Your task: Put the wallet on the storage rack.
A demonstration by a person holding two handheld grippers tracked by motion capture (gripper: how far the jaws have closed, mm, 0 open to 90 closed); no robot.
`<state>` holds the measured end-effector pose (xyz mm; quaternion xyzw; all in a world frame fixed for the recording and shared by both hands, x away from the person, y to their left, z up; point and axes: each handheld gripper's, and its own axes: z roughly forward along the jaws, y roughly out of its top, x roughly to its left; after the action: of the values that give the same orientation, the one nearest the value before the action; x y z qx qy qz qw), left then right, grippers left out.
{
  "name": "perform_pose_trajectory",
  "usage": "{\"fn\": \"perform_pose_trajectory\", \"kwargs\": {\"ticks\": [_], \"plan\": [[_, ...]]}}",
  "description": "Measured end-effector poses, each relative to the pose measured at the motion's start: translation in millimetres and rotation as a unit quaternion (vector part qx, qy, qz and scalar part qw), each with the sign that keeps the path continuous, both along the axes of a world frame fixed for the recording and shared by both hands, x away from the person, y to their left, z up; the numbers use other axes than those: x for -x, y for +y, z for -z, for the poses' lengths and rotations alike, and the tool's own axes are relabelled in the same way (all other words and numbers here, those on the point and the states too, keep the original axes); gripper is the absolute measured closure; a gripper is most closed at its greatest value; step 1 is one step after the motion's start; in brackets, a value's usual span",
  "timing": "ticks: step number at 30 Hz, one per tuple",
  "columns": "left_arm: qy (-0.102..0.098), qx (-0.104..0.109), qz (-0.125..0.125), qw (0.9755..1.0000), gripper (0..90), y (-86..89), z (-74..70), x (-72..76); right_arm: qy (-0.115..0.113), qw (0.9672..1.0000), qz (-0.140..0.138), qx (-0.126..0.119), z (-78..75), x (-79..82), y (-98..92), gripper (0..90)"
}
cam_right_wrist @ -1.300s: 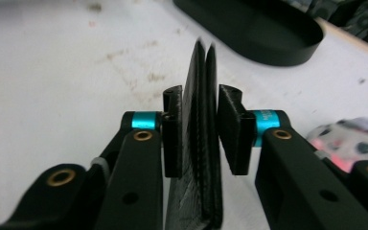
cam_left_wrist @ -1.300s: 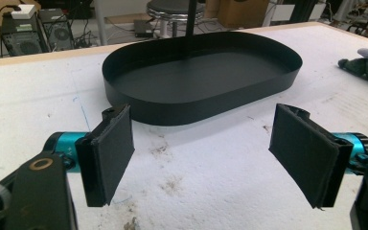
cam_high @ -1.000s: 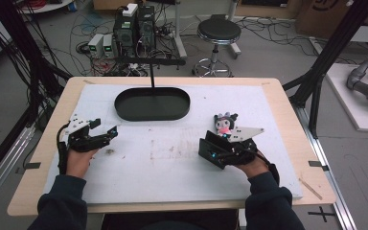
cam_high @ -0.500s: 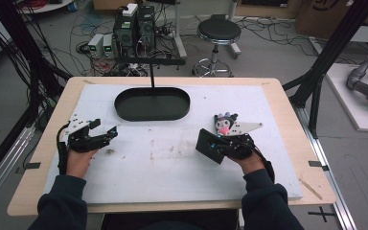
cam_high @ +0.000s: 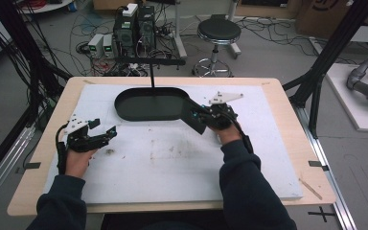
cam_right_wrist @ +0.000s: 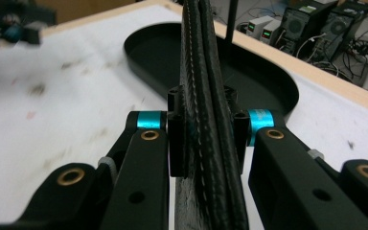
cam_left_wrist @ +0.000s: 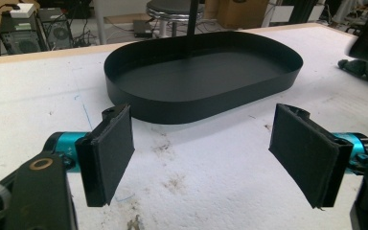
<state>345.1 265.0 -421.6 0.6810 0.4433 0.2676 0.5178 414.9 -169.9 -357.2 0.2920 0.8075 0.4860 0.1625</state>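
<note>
My right gripper (cam_high: 202,116) is shut on a flat black stitched leather wallet (cam_high: 193,120), held on edge just above the table by the right end of the black oval tray (cam_high: 124,103). In the right gripper view the wallet (cam_right_wrist: 199,57) stands upright between the jaws, with the tray (cam_right_wrist: 143,62) behind it. My left gripper (cam_high: 106,134) rests on the white mat at the left, open with nothing in it. Its pads (cam_left_wrist: 108,153) stand wide apart, facing the tray (cam_left_wrist: 196,103), which holds nothing.
A thin black pole (cam_high: 152,74) rises behind the tray. A small dark object (cam_left_wrist: 364,72) lies on the mat right of the tray. The white mat (cam_high: 172,158) has dirt marks in the middle. A stool (cam_high: 218,33) and computers (cam_high: 134,24) stand beyond the table.
My right gripper has carried the wallet from the right side of the mat forward and left to the tray's right end. The left gripper has stayed still.
</note>
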Motion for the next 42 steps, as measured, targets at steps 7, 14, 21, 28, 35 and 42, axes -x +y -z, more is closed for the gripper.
{"fn": "perform_pose_trajectory", "kwargs": {"ticks": [7, 14, 21, 28, 35, 42], "plan": [[-0.003, 0.003, 0.000, 1.0000, 22.9, 2.9, 0.0, 0.5, -0.004, 0.9996, 0.025, 0.014, -3.6, -43.7, 35.0, 77.0], [-0.003, 0.008, -0.001, 1.0000, 22.9, 4.3, 0.6, 0.0, -0.009, 0.9979, 0.055, 0.034, 4.5, -66.7, 58.1, 77.0], [-0.005, 0.010, 0.002, 0.9999, 22.9, 4.3, 0.7, -0.2, -0.023, 0.9942, 0.086, 0.060, 16.9, -87.2, 81.8, 77.0], [-0.003, 0.009, 0.007, 0.9999, 22.9, 3.4, 1.2, -0.7, -0.033, 0.9871, 0.121, 0.100, 29.5, -102.9, 97.1, 77.1], [-0.002, 0.008, 0.007, 0.9999, 22.9, 3.2, 1.2, 0.1, -0.068, 0.9739, 0.159, 0.147, 35.9, -114.0, 113.4, 77.2], [-0.002, 0.011, 0.003, 0.9999, 22.9, 6.2, 1.6, 1.5, -0.042, 0.9783, 0.159, 0.126, 47.4, -114.1, 122.2, 49.0]]}}
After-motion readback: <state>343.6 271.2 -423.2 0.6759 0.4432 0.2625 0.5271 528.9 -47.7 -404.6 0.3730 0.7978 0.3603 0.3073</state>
